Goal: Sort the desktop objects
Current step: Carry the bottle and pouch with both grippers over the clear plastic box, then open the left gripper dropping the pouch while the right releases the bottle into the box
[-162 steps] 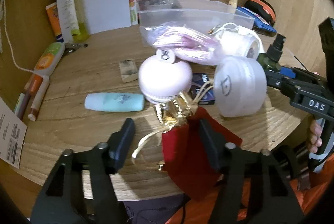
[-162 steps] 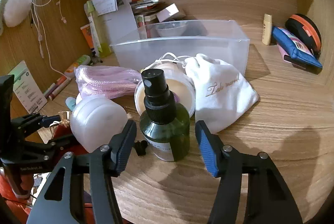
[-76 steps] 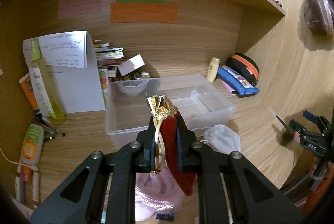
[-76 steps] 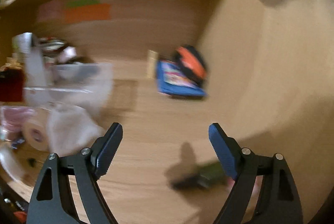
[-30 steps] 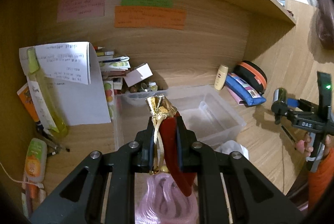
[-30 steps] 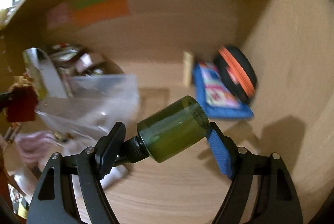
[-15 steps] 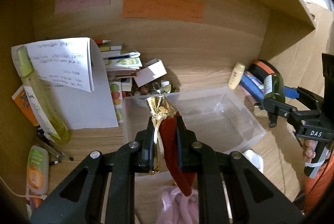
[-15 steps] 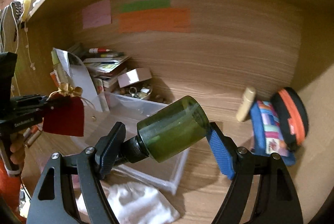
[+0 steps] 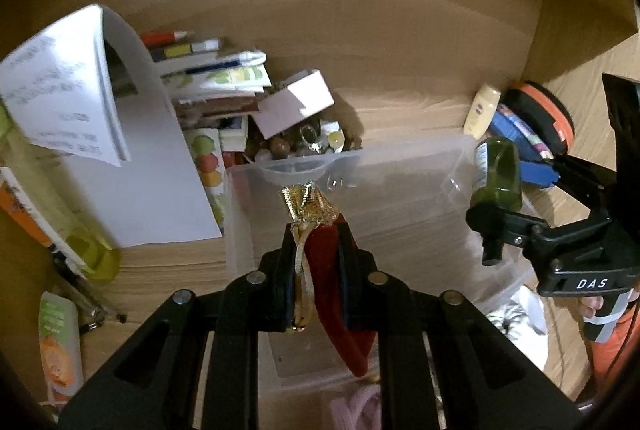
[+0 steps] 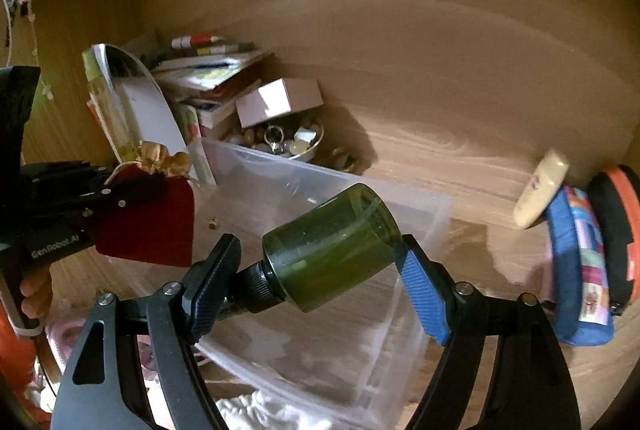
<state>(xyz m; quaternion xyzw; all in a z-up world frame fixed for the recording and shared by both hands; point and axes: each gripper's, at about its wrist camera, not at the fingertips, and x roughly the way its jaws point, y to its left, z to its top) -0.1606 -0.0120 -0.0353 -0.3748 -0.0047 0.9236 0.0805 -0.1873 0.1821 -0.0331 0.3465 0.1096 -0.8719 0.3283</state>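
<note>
Above the clear bin (image 9: 400,169), left claw (image 9: 314,262) pinches red pouch (image 9: 332,290); right claw (image 10: 320,270) grips green bottle (image 10: 332,250).

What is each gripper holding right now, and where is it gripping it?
The left gripper pinches the red pouch just below its gold-tied neck. The right gripper clamps the green spray bottle sideways, one finger at the black cap end, the other at the base.

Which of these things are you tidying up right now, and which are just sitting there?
Being tidied:
left tool, shut on the red pouch
right tool, shut on the green spray bottle
clear plastic bin, below both

Just lying about:
book stack
folded paper
blue pencil case
bowl of trinkets
</note>
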